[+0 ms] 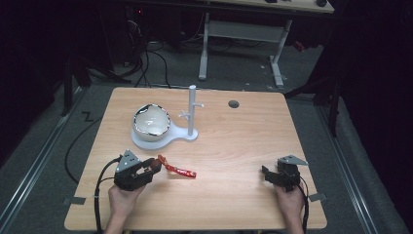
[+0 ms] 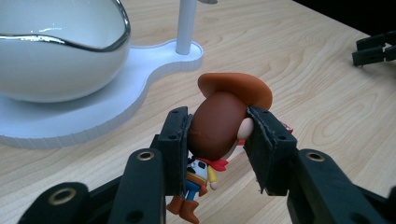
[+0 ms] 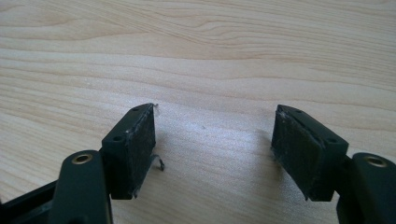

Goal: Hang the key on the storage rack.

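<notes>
Cowboy figurine (image 2: 219, 126) sits clamped between the left gripper (image 2: 217, 140) jaws, pads pressing both sides of its brown head, hat brim poking out past the tips, body and boots dangling below the jaws. A red strap (image 1: 178, 169) trails from it across the table (image 1: 234, 141) beyond the jaw tips. Looks like a light, hard plastic toy with a smooth, rounded head, so it could slip or rotate; I'd judge the torso a flatter, safer hold. Ahead of the jaws: white bowl (image 2: 56, 51) on a white base (image 2: 116, 98) with an upright post (image 2: 187, 23). Right gripper (image 3: 215, 144) jaws spread apart, nothing between them, just bare wood.
</notes>
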Action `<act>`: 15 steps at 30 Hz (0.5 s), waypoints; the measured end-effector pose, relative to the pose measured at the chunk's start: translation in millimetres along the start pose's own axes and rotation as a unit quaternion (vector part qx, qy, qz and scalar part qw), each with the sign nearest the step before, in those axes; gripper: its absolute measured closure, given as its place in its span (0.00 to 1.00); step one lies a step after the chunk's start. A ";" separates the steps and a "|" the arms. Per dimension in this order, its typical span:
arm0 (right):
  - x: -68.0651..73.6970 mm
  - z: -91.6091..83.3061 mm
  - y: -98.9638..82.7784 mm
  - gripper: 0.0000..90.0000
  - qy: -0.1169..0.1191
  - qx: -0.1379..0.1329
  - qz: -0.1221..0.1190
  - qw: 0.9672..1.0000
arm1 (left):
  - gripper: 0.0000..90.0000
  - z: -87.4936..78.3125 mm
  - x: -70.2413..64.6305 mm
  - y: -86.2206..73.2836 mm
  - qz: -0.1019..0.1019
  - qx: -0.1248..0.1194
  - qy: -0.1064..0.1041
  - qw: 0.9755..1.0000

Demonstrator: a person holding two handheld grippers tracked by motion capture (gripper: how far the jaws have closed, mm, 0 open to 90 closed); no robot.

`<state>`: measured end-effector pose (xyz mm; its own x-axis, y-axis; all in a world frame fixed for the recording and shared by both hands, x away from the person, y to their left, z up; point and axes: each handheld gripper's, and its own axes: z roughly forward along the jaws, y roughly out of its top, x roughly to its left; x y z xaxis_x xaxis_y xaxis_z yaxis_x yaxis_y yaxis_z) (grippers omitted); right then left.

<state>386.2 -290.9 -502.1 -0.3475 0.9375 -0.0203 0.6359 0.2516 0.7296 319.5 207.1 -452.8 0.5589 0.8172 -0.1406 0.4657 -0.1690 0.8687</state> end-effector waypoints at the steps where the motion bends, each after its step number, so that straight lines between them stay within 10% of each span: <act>1: 0.0 0.0 0.0 0.34 0.000 0.000 0.000 1.000 | 0.67 -0.6 0.0 1.1 0.001 -0.001 -0.002 1.000; 15: -0.1 -0.2 0.1 0.34 0.001 0.001 0.000 1.000 | 0.67 -11.5 -2.0 18.1 -0.005 -0.039 -0.014 0.999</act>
<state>386.1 -291.0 -502.0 -0.3484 0.9371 -0.0198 0.6372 0.2523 0.7282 318.9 208.7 -431.3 0.5743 0.8025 -0.1619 0.4165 -0.1162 0.9017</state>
